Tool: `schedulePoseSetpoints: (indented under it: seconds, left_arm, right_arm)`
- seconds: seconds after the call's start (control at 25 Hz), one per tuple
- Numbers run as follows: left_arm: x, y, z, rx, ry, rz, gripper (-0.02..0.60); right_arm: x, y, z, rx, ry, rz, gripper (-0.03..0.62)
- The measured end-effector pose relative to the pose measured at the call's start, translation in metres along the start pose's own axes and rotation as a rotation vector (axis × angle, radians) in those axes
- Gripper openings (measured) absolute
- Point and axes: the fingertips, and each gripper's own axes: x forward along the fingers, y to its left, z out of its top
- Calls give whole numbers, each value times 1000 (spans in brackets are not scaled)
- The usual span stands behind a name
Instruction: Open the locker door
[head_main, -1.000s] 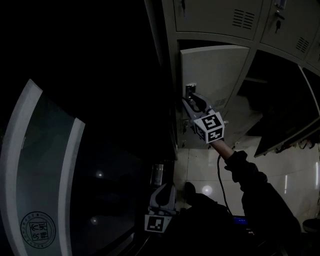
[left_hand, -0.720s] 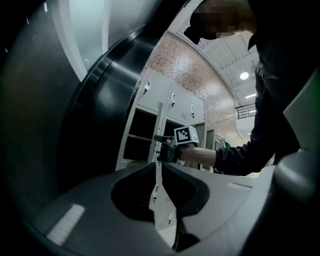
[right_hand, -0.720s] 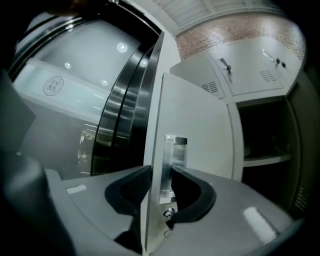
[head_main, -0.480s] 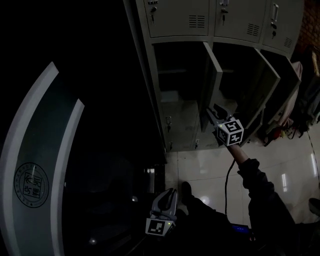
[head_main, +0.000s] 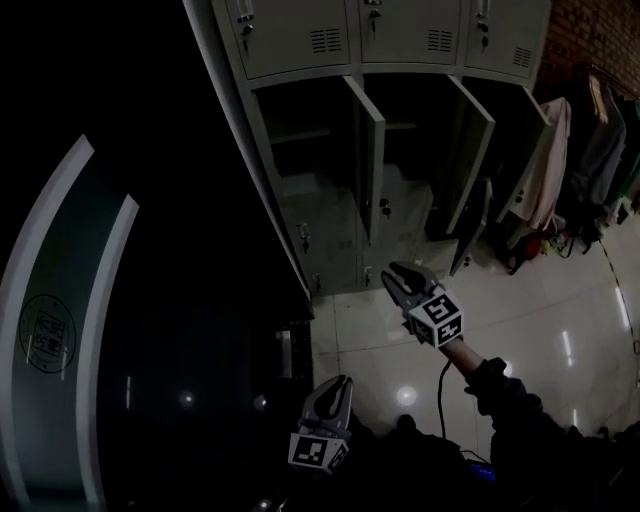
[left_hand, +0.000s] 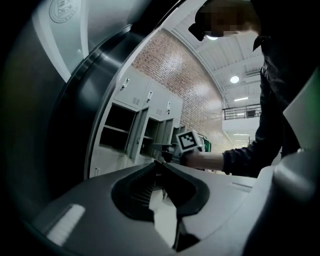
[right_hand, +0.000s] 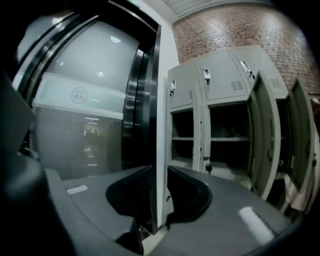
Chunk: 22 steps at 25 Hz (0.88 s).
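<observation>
The grey locker bank (head_main: 300, 40) stands ahead, and several middle-row doors hang open. The leftmost open door (head_main: 372, 150) is swung out edge-on, showing a dark compartment with a shelf. My right gripper (head_main: 397, 272) hovers over the floor, below and in front of that door and apart from it. Its jaws are closing with nothing between them; in the right gripper view (right_hand: 159, 172) only the distant locker edge shows through the gap, with the open doors (right_hand: 263, 135) to the right. My left gripper (head_main: 342, 382) hangs low by the person's body with its tips together (left_hand: 159, 164).
A dark glass wall with a round emblem (head_main: 45, 335) fills the left. Coats (head_main: 560, 150) hang on a rack at the right before a brick wall (head_main: 590, 30). Closed lower lockers with keys (head_main: 320, 235) sit under the open ones. The tile floor (head_main: 540, 320) is glossy.
The right gripper was at the door's latch a second ago; it has drawn back and down, away from the lockers. The door has swung from face-on to edge-on.
</observation>
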Motion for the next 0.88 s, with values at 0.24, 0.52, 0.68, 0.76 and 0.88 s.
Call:
schedulePoseSetpoints:
  seconds: [0.24, 0.52, 0.68, 0.76, 0.88]
  left_arm:
    - [32, -96, -25, 16, 31, -53, 41]
    - [38, -209, -66, -54, 16, -62, 41]
    - [48, -251, -64, -10, 22, -118, 41]
    - [53, -263, -61, 26, 10, -135, 41]
    - [50, -273, -62, 38, -1, -135, 41]
  right_arm:
    - [-189, 85, -39, 56, -44, 71, 68]
    - [-340, 83, -76, 134, -32, -42, 0]
    - [-370, 67, -73, 130, -36, -41, 0]
    - [-377, 57, -64, 110, -76, -42, 0]
    - [-385, 54, -53, 88, -127, -44, 0]
